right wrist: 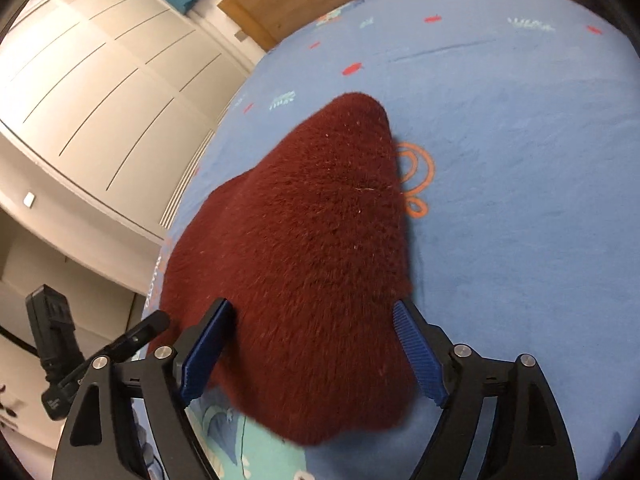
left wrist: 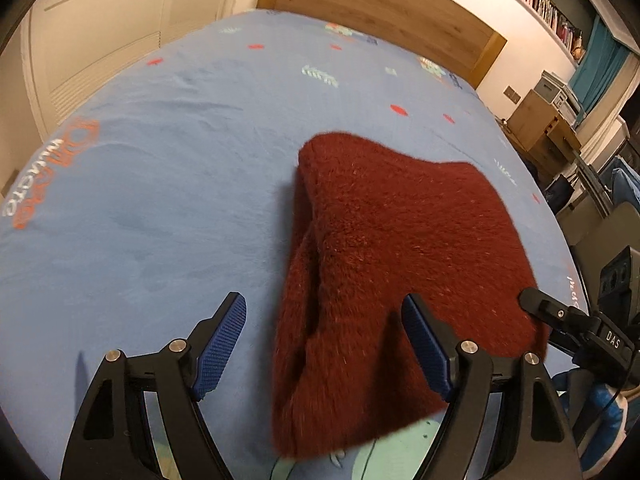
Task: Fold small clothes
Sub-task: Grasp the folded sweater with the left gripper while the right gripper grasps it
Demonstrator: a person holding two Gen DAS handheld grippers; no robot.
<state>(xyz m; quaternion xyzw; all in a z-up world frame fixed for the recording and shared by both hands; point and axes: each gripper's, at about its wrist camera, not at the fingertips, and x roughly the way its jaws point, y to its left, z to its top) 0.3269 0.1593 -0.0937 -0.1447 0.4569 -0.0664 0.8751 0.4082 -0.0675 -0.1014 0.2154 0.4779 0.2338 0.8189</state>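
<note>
A dark red fuzzy knitted garment point(left wrist: 400, 232) lies folded on the blue bed sheet point(left wrist: 160, 184). My left gripper point(left wrist: 324, 336) hangs over its near edge, jaws wide apart and open; one blue pad point(left wrist: 222, 344) is over bare sheet, the other point(left wrist: 426, 348) over the garment. In the right wrist view the same garment point(right wrist: 304, 240) fills the middle. My right gripper point(right wrist: 312, 344) straddles its near end, open, with the pads beside the fabric and not squeezing it. The garment's edges look blurred.
The bed has a wooden headboard point(left wrist: 380, 0) at the far end and white wardrobe doors point(right wrist: 80, 92) along one side. Boxes and a cabinet point(left wrist: 544, 128) stand past the other side. The right gripper's finger point(left wrist: 560, 316) shows at the garment's right edge.
</note>
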